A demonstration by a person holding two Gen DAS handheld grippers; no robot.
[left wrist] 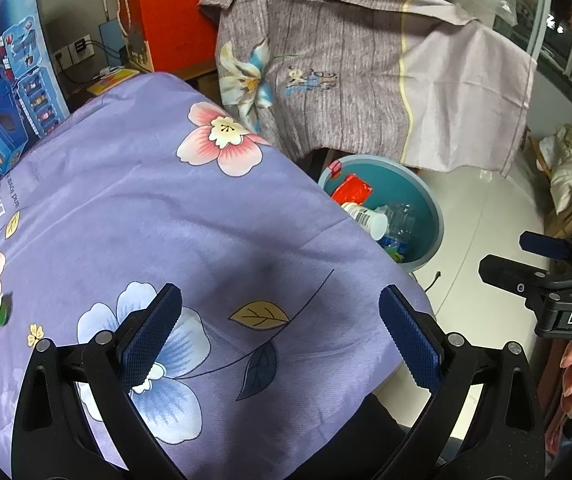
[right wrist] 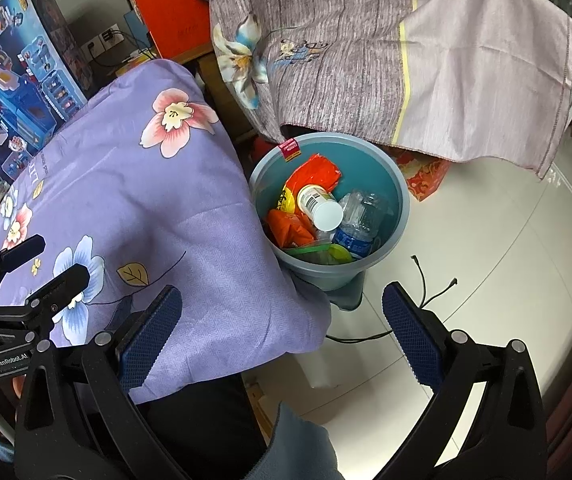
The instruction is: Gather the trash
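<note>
Bin [right wrist: 400,208] right of purple cloth [right wrist: 145,200], holding red wrapper [right wrist: 314,174], white cup [right wrist: 322,206], clear bottle [right wrist: 360,220]. "GenRobot.AI" on left gripper [right wrist: 61,264]. Both grippers' jaws spread, empty; right gripper [right wrist: 281,336].

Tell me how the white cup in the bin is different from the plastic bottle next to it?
The cup is white and solid, while the bottle is clear and see-through. The cup keeps its round shape; the bottle looks crumpled. The cup has a barcode label; the bottle has a blue one. Both lie on their sides in the bin.
</note>
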